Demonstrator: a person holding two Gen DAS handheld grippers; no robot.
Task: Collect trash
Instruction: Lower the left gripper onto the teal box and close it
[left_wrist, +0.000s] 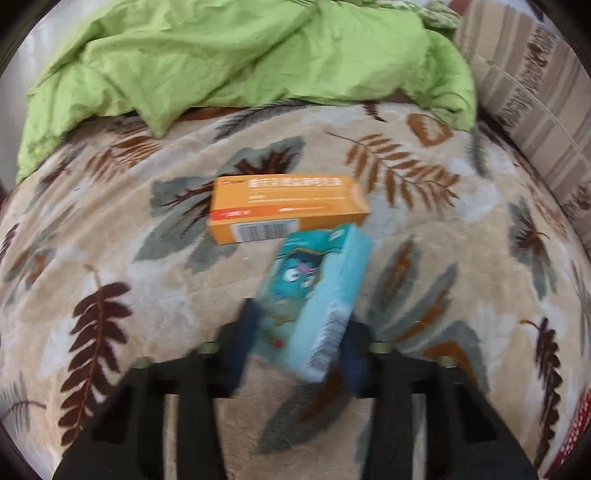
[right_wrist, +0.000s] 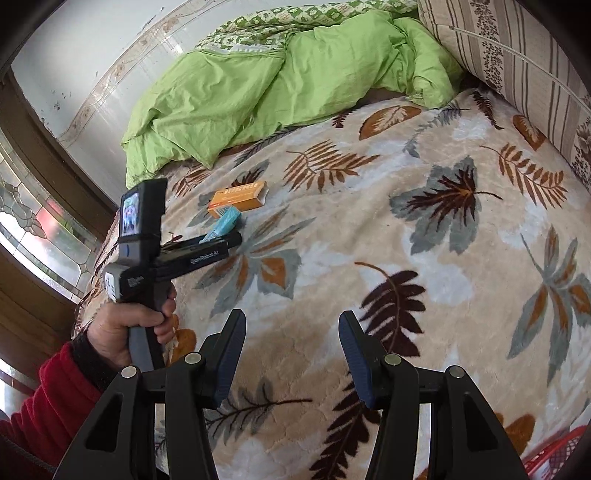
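Left gripper (left_wrist: 301, 332) clamped on the blue carton (left_wrist: 314, 299), pads pressing both sides, its far end just beside the orange box (left_wrist: 286, 208) lying on the leaf-print blanket (left_wrist: 424, 258). Right gripper (right_wrist: 291, 350) parted, holding nothing, above bare blanket. Green quilt (right_wrist: 266, 85) bunched beyond; red basket (right_wrist: 554, 454) at corner.

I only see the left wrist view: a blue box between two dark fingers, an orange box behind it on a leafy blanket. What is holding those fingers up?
Observer: A person's hand, in a red sleeve, grips a handle under the left gripper.
Operator: Is there a second tool?
Observer: Yes, the right gripper, fingers apart with nothing between them, above the blanket.
Operator: What lies left of the blanket?
Observer: A window with patterned glass.
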